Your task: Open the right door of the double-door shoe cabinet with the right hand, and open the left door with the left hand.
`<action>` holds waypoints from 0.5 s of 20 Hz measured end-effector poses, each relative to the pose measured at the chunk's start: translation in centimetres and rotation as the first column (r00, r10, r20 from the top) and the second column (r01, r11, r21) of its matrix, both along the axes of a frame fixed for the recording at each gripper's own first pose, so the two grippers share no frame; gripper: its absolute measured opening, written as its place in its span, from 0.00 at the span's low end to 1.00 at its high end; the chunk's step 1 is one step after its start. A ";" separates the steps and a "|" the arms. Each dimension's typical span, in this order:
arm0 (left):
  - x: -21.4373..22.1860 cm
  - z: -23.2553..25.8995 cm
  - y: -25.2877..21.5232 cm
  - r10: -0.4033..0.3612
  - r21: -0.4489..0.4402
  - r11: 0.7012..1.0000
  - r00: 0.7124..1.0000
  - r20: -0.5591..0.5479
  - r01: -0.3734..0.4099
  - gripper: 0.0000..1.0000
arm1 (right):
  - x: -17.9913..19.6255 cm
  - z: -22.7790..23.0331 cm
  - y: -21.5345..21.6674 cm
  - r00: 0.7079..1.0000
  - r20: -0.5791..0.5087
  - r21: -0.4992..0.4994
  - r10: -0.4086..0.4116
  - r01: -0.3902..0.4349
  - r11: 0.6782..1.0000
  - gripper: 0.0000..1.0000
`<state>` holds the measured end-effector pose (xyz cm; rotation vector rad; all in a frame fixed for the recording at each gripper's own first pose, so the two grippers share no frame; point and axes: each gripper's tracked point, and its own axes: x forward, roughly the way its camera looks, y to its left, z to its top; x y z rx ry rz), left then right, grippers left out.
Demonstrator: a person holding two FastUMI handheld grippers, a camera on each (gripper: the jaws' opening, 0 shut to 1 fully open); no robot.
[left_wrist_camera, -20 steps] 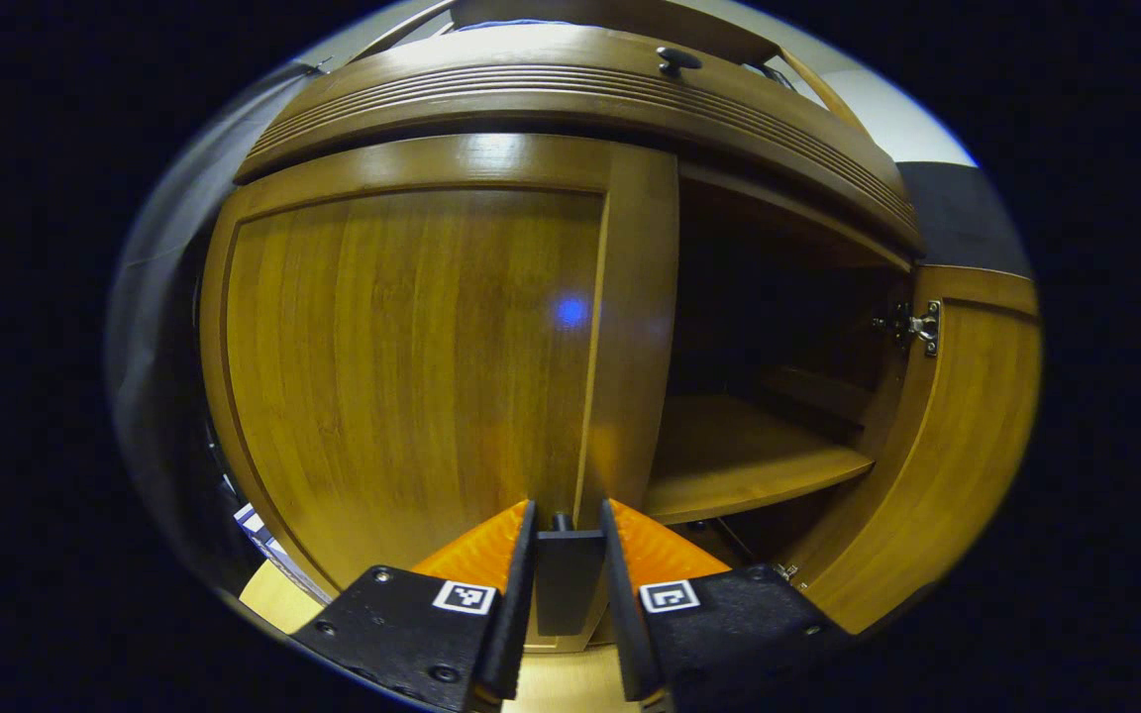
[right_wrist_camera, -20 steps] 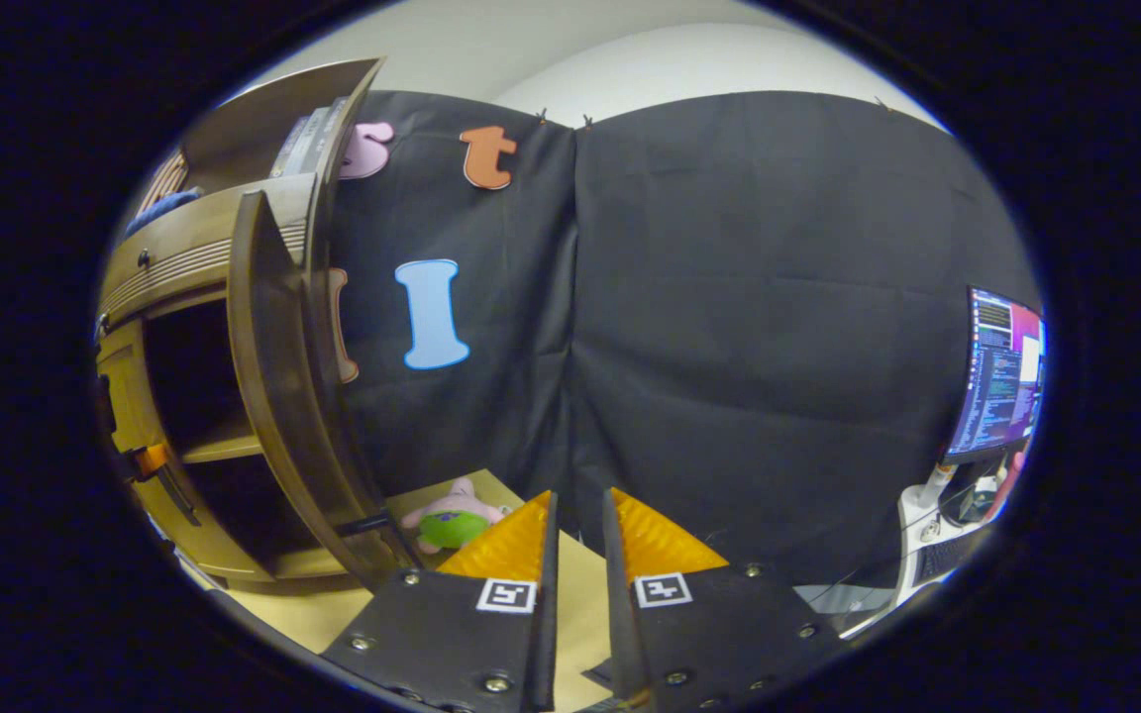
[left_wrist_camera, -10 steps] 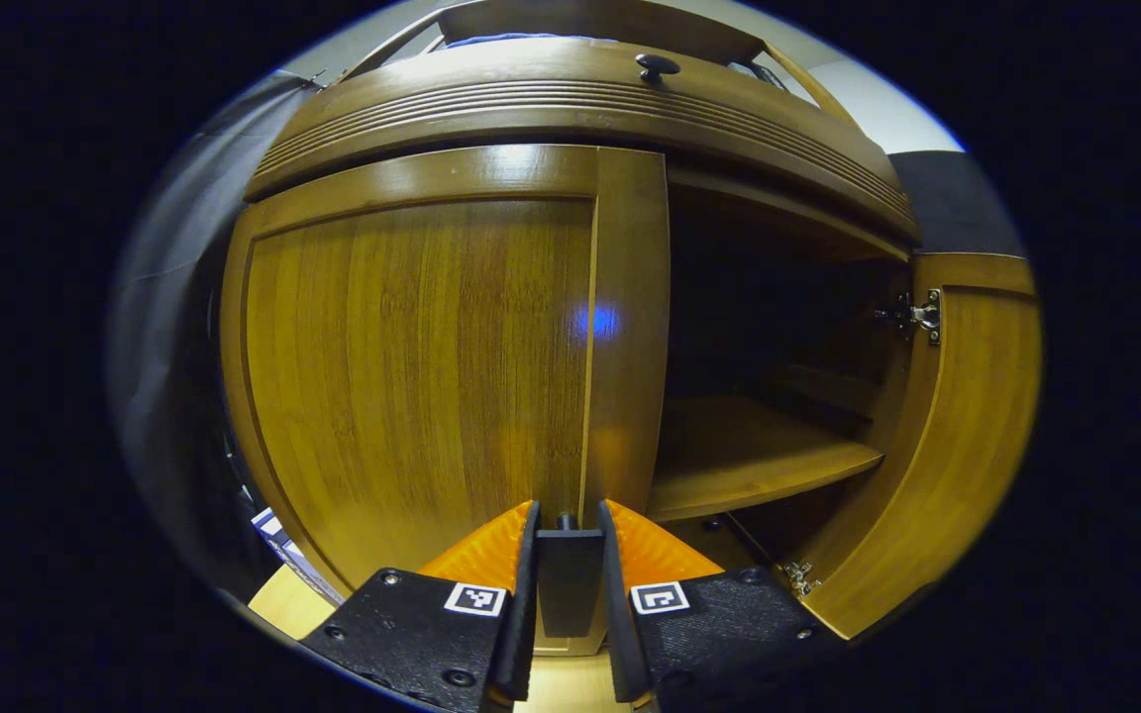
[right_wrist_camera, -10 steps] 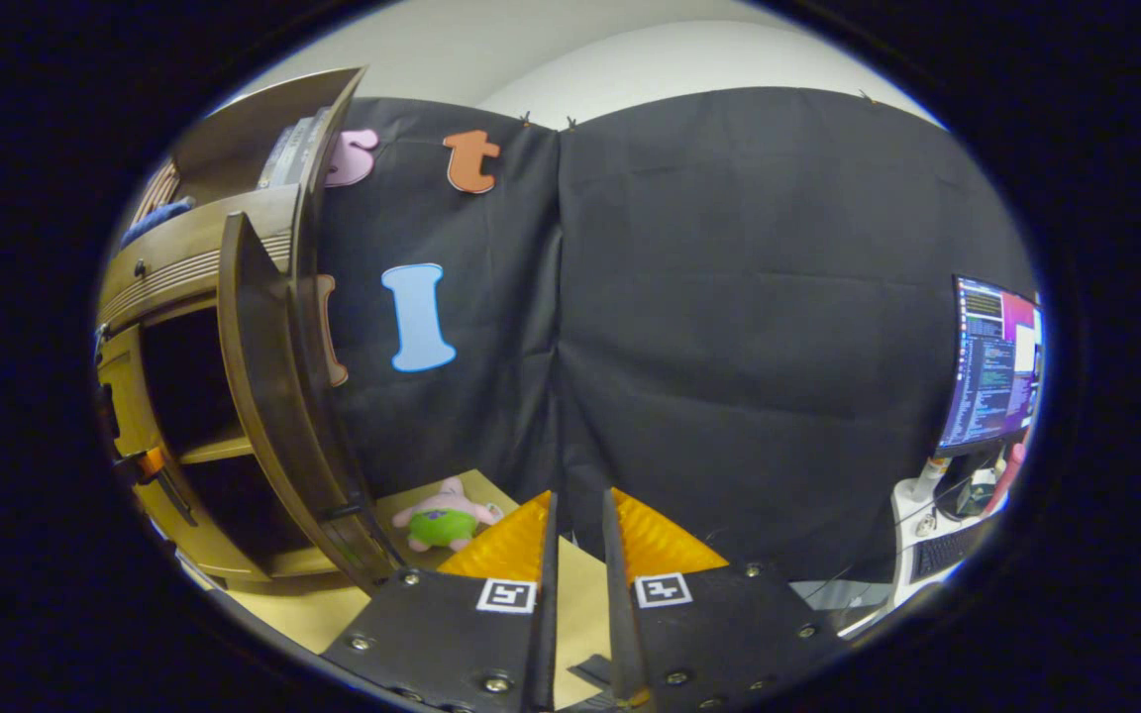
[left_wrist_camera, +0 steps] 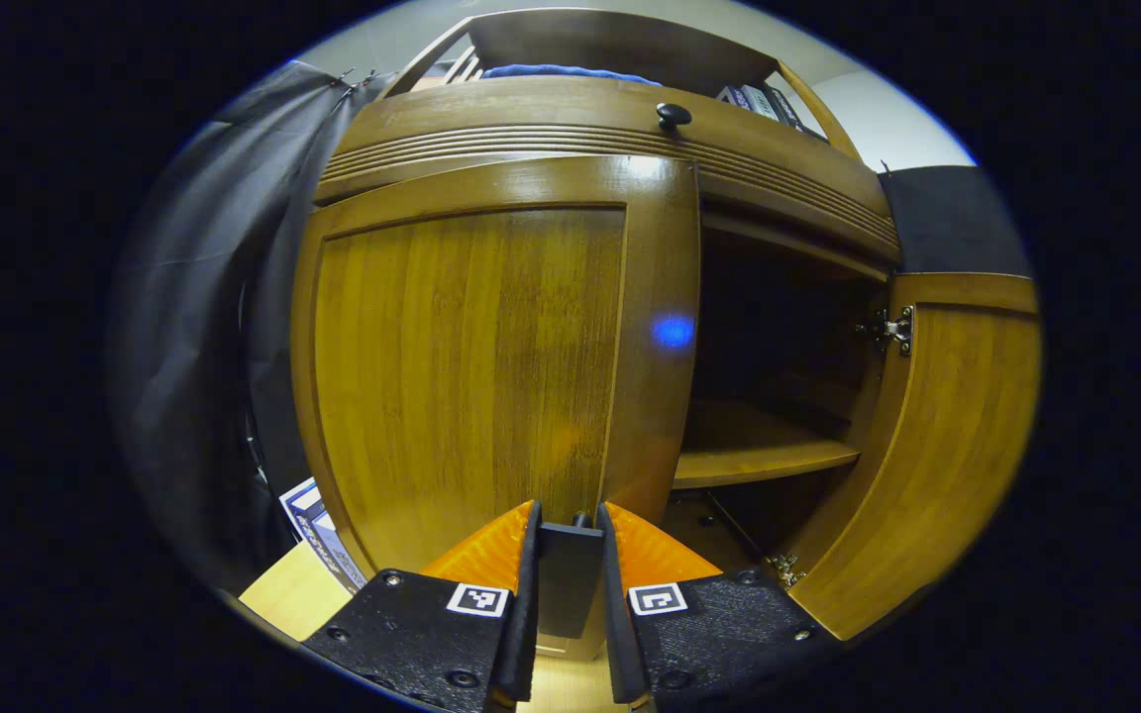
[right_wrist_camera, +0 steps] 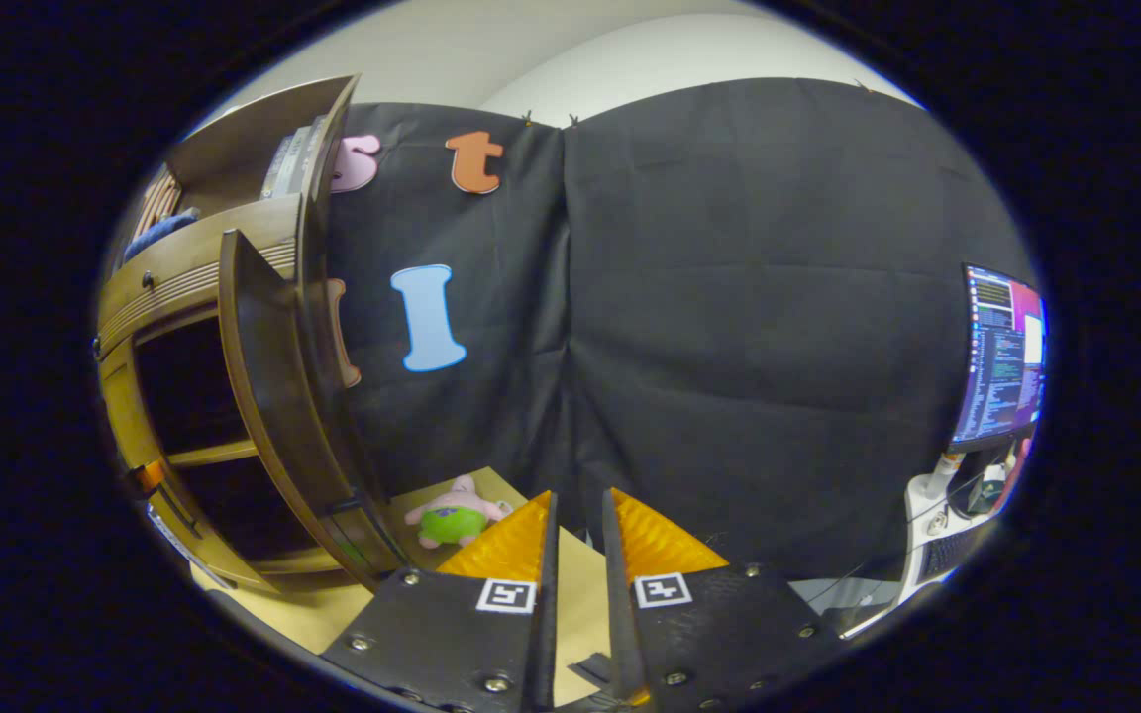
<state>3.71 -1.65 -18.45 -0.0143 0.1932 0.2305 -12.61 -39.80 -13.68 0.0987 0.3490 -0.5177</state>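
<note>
In the left gripper view the wooden shoe cabinet's left door stands slightly ajar. My left gripper is shut on its dark handle near the door's lower right edge. The right door hangs wide open, showing the dark inside and a shelf. In the right gripper view the right door appears edge-on at the left. My right gripper is off to the right of it over the table, its fingers nearly together with nothing between them.
A drawer with a black knob runs above the doors. A small plush toy lies on the light table beside the open right door. A lit monitor and a desk stand at the far right. A box leans left of the cabinet.
The left door has swung a little outward with my left gripper on its handle. The right gripper has hardly moved.
</note>
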 end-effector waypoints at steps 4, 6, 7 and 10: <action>-3.0 0.4 0.4 0.048 0.004 0.999 0.999 0.013 -0.048 0.28 | 2.1 -0.2 0.9 0.996 -0.016 0.007 0.090 -0.090 0.996 0.22; -4.4 0.6 0.8 0.074 -0.005 0.997 0.997 0.025 -0.074 0.27 | 3.3 -0.3 1.4 0.990 -0.024 0.007 0.138 -0.137 0.990 0.22; -5.1 0.8 0.9 0.087 -0.016 0.996 0.996 0.033 -0.086 0.30 | 3.7 -0.3 1.7 0.987 -0.027 0.008 0.161 -0.161 0.987 0.22; -7.0 1.2 1.4 0.123 -0.055 0.991 0.991 0.055 -0.120 0.28 | 4.8 -0.4 2.4 0.973 -0.030 0.015 0.229 -0.229 0.973 0.22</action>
